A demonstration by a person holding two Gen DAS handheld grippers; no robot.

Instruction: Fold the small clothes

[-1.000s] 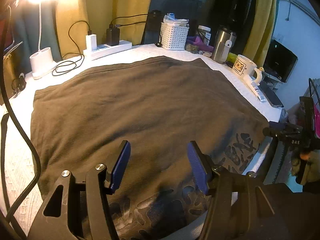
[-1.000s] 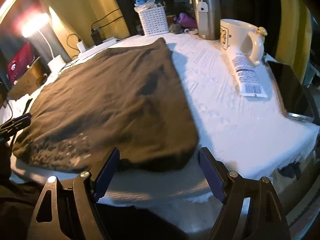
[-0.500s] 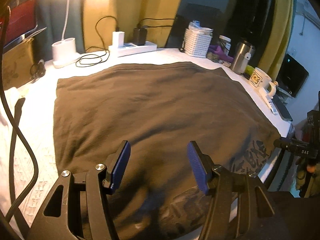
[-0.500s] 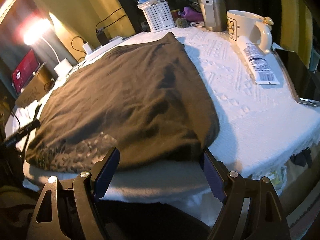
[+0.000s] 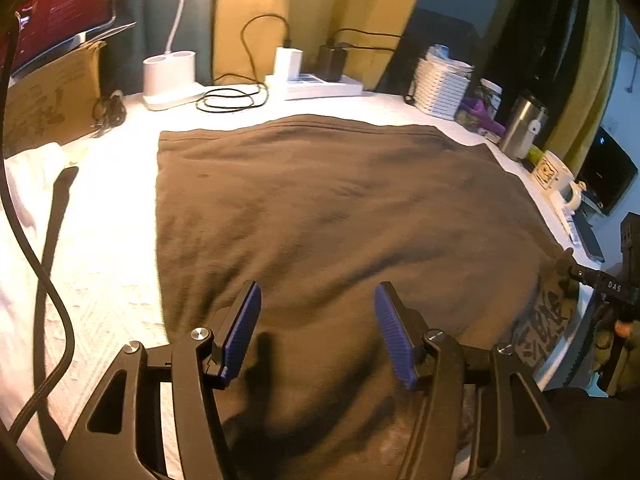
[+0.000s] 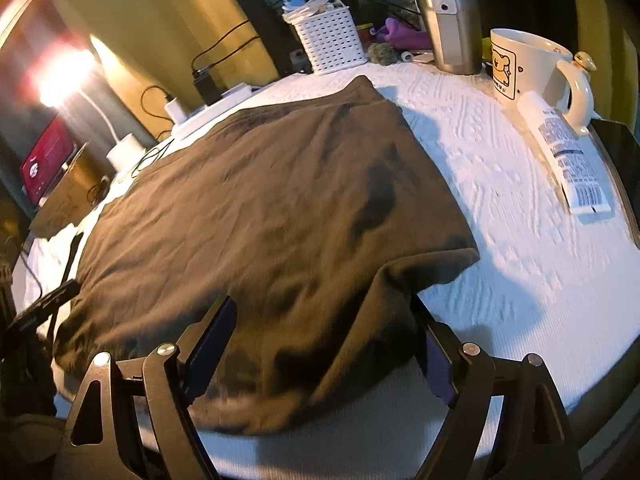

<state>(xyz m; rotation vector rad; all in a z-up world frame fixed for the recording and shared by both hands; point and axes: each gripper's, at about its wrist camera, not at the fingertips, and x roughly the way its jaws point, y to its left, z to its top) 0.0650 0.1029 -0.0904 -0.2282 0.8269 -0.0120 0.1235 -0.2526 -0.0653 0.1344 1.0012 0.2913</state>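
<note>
One garment, one mug

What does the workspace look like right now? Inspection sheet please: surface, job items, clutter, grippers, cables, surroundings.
Surface: white textured cloth covers the table.
Job's things: dark brown garment spread flat, its printed near edge hanging over the table's front.
Clutter: white mug, tube, steel tumbler, white basket, all along the far and right edges, apart from the garment.
Grippers: left gripper open above the garment; right gripper open, the garment's near corner between its jaws.
Cables: coiled black cable beside the power strip.
Surroundings: lamp base, yellow curtain.
</note>
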